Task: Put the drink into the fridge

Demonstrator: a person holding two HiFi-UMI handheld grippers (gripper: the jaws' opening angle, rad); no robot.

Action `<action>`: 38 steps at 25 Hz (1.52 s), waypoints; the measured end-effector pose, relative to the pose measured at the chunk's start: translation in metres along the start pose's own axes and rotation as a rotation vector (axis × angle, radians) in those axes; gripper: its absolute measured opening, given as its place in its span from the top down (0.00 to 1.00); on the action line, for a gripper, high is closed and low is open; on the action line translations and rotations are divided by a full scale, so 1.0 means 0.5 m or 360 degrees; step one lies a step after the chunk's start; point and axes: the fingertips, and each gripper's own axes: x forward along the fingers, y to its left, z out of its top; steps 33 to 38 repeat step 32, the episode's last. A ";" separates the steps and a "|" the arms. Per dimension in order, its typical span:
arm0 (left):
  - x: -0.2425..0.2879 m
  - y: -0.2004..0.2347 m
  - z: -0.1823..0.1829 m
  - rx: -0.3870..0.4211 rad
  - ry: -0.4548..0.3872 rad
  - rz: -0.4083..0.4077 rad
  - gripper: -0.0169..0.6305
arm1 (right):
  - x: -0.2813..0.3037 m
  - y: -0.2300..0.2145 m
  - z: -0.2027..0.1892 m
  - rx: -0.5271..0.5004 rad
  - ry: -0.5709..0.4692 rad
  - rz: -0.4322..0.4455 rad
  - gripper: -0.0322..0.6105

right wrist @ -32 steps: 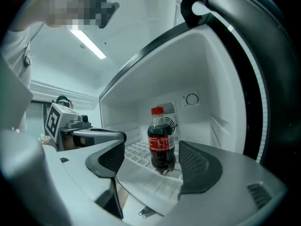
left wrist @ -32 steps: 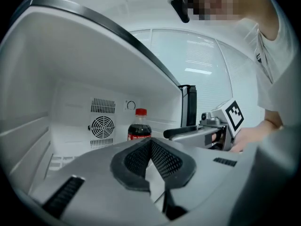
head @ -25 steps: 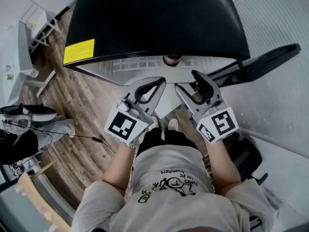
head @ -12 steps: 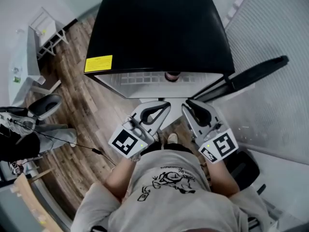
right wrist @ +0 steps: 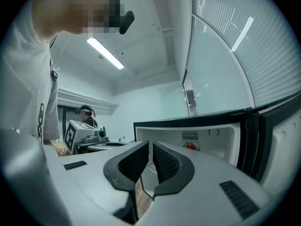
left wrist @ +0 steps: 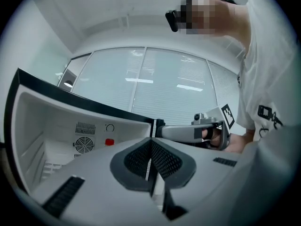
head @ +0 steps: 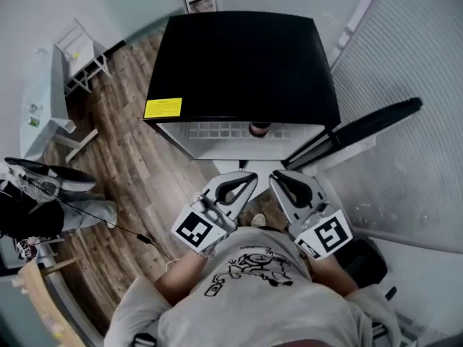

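Observation:
The drink (head: 259,129) is a red can standing inside the open black fridge (head: 246,63), on the white shelf near the front. It also shows in front of the fridge's back wall in both gripper views, drink (left wrist: 109,142) and drink (right wrist: 190,146). My left gripper (head: 244,179) and my right gripper (head: 279,179) hang side by side in front of the opening, well short of the can. The left gripper (left wrist: 150,150) is shut with its pads together. On the right gripper (right wrist: 150,159) the jaws are shut too, and neither gripper holds anything.
The fridge door (head: 369,125) stands open to the right, next to a ribbed glass wall. A yellow label (head: 163,108) sits on the fridge's top left corner. On the wooden floor (head: 137,172) to the left are a white stool (head: 76,49), a cable and a seated person's legs (head: 65,190).
Both grippers have drawn back from the fridge opening toward my body, and the fridge looks farther away. The can stays on the shelf.

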 end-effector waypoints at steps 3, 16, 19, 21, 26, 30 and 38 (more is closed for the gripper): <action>-0.002 -0.011 0.017 0.0030 -0.0036 0.0020 0.97 | 0.001 0.004 0.009 0.0004 -0.0007 0.0018 0.87; 0.028 -0.018 0.048 0.0084 -0.0014 0.0041 0.97 | 0.012 -0.002 0.019 -0.0009 0.0017 -0.0019 0.89; 0.027 -0.009 0.049 0.0077 -0.0027 0.0061 0.97 | 0.015 -0.004 0.022 -0.0009 0.0008 -0.0028 0.89; 0.027 -0.003 0.047 0.0081 -0.0023 0.0068 0.97 | 0.018 -0.005 0.021 -0.0023 0.0011 -0.0033 0.89; 0.026 0.008 0.049 0.0090 -0.0024 0.0085 0.97 | 0.023 -0.014 0.020 -0.0027 0.0025 -0.0052 0.89; 0.022 0.020 0.056 0.0106 -0.0028 0.0102 0.97 | 0.035 -0.017 0.024 -0.0037 0.0026 -0.0047 0.89; 0.020 0.025 0.059 0.0123 -0.0027 0.0109 0.97 | 0.042 -0.019 0.025 -0.0033 0.0031 -0.0042 0.89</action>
